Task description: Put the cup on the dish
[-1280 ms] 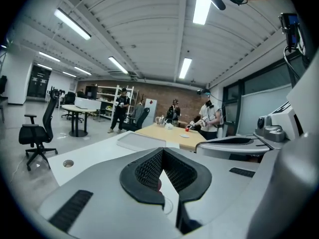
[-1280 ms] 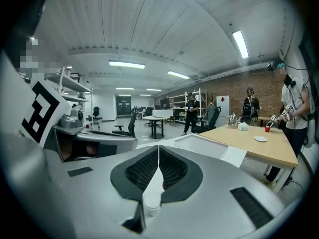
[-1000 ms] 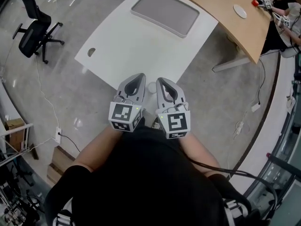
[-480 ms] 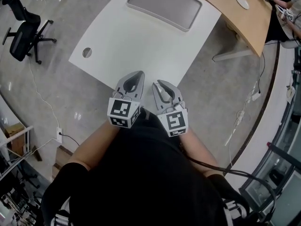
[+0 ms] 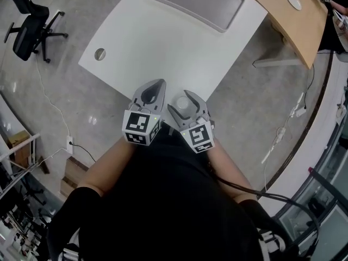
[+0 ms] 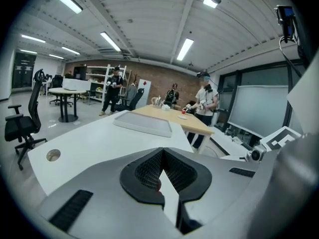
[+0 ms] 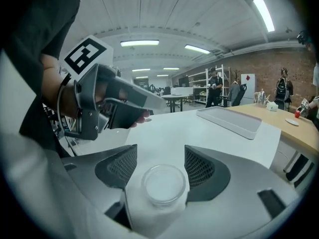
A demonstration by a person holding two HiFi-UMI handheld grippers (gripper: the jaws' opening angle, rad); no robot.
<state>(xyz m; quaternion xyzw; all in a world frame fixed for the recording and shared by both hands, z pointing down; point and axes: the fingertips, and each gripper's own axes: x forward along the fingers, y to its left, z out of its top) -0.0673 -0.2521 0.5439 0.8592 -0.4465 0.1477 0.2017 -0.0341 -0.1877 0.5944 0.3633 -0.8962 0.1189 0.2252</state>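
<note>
A: Start at the left. What is that hand's tool doing?

B: The left gripper (image 5: 155, 87) hangs at the near edge of the white desk (image 5: 163, 42). Its fingers are pressed together, and I can make out nothing between them.

A: And the one beside it?

B: The right gripper (image 7: 160, 156) has just been opening its fingers, and they now stand wide apart. The small round translucent white cup (image 7: 163, 184) stands on the desk between them. There is a gap on either side, so neither pad presses on it.

A: Which step is this, then?

B: The approach to the pick, I judge. The cup is framed but not gripped, and it sits on no dish.

A: Where is the dish?

B: Well ahead of both sets of fingertips, at the far end of the desk, lies a flat grey rectangular tray (image 5: 197, 1). Far off to the right of the right fingers, on a tan wooden desk (image 5: 283, 20), sits a small round white plate (image 5: 293, 0). The tray, being on this desk, seems the likelier target.

A: And the next move?

B: It calls for closing the right fingers squarely on the cup's wall, gently, since it looks thin. After that comes lifting it upright and carrying it forward.
</note>
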